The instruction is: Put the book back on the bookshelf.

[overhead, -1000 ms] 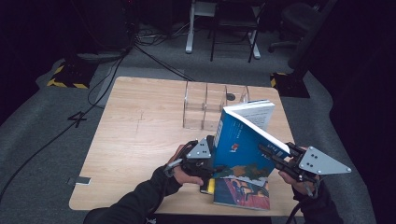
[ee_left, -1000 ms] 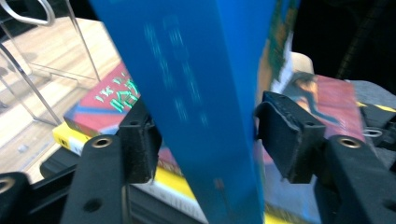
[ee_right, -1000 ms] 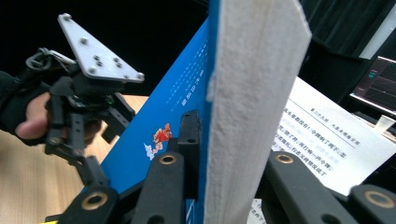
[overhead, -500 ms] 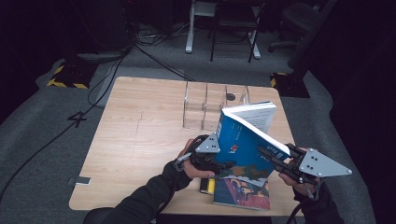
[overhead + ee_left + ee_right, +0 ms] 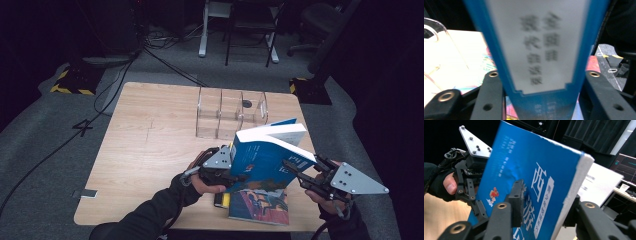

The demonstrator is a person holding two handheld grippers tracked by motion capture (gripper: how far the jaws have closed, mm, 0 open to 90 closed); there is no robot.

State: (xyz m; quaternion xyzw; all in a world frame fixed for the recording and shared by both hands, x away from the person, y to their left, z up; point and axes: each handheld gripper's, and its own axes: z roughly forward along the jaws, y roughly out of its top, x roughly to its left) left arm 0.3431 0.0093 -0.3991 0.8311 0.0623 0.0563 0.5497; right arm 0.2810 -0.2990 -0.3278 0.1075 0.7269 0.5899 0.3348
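While both grippers clamp it, blue book [image 5: 265, 152] is held tilted above colourful book [image 5: 260, 205]: left gripper [image 5: 235, 176] on spine, right gripper [image 5: 295, 172] on page edge, steadying transfer.

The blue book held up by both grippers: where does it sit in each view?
High view: blue book, right of centre, above the table.
Left gripper view: centre, spine between the jaws.
Right gripper view: cover, centre.
Shared landmark: left gripper, also at upper left in the right gripper view.

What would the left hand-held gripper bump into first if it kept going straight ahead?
The blue book is already between the jaws of the left hand-held gripper, so it would press further onto it; what's beyond is hidden.
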